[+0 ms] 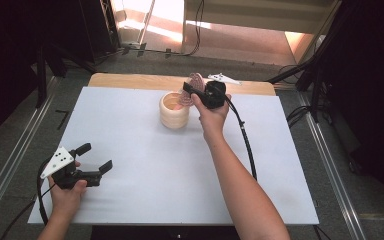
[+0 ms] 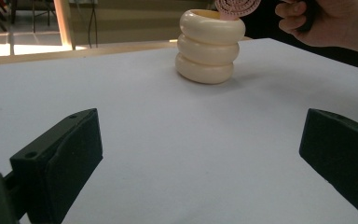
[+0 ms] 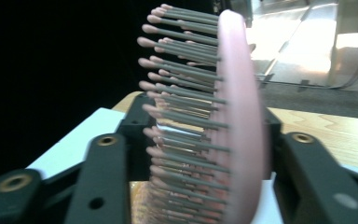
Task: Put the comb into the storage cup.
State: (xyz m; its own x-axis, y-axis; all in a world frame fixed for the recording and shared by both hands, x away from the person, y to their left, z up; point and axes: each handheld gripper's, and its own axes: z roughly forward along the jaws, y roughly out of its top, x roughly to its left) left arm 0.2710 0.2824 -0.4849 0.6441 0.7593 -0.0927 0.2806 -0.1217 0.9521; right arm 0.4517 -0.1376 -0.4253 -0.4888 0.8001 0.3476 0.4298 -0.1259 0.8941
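Observation:
A cream ribbed cup (image 1: 174,111) stands at the back middle of the white table; in the left gripper view the cup (image 2: 209,46) is far ahead. My right gripper (image 1: 190,93) is shut on a pink hairbrush (image 1: 196,80), holding it upright just over the cup's right rim. Close up, the hairbrush (image 3: 235,116) stands between the black jaws, its grey pink-tipped bristles pointing left. The brush head (image 2: 237,7) shows above the cup. My left gripper (image 1: 96,157) rests open near the table's front left corner, nothing between its fingers.
The white table top (image 1: 145,170) lies on a wooden board (image 1: 130,80) whose far edge shows. A cable (image 1: 245,140) trails from the right gripper along the forearm. Dark stands and floor rails surround the table.

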